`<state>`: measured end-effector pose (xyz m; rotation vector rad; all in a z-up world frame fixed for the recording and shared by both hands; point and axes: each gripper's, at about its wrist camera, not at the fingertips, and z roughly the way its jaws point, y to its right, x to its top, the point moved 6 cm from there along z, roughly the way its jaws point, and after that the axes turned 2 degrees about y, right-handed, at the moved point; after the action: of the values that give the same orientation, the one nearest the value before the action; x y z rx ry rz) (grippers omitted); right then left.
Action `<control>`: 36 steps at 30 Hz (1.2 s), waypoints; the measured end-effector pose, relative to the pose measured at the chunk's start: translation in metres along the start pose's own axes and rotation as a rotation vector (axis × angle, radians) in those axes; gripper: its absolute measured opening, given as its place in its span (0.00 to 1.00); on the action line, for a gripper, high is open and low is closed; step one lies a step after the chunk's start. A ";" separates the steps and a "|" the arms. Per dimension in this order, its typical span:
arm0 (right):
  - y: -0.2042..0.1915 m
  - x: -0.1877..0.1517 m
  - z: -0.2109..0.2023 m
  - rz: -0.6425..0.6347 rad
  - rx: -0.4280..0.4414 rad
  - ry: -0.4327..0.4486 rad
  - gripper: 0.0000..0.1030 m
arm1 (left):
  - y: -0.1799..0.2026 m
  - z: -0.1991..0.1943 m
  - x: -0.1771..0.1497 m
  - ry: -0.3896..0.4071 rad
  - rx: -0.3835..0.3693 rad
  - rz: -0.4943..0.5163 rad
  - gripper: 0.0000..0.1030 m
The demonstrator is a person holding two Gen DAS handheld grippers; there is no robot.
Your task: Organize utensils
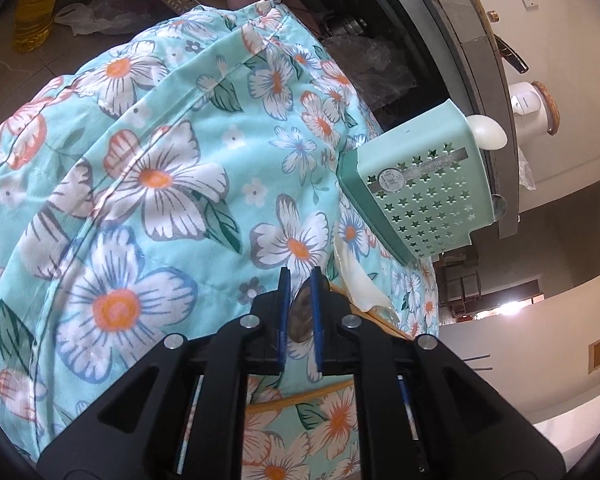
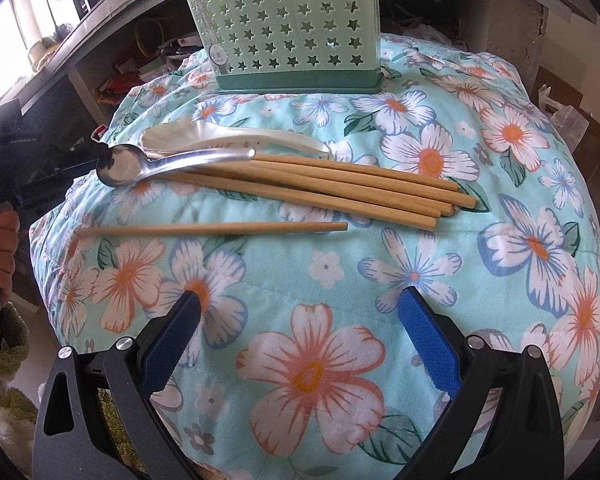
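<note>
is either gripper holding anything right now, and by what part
The left gripper holds the metal spoon by its bowl, clamped edge-on between the pads. The right gripper is open and holds nothing.

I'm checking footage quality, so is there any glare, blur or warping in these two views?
Left wrist view: sharp, strong fisheye curving, bright blown-out patch by the far wall. Right wrist view: window overexposed at upper left, glare on the shiny metal spoon, edges bowed.
</note>
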<state>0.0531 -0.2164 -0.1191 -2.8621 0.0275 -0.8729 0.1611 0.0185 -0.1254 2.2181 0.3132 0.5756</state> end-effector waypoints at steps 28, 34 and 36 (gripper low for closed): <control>-0.009 0.026 -0.051 -0.079 0.014 0.170 0.81 | 0.014 -0.025 0.001 0.058 0.005 0.125 0.02; -0.048 0.048 -0.058 -0.168 0.072 0.244 0.75 | -0.006 -0.062 0.028 0.176 -0.054 0.011 0.02; -0.067 0.055 -0.047 -0.212 0.070 0.240 0.71 | -0.015 -0.072 0.035 0.210 -0.038 -0.014 0.02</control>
<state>0.0713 -0.1600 -0.0403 -2.7142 -0.2785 -1.2273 0.1547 0.0885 -0.0853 2.1203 0.4218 0.8022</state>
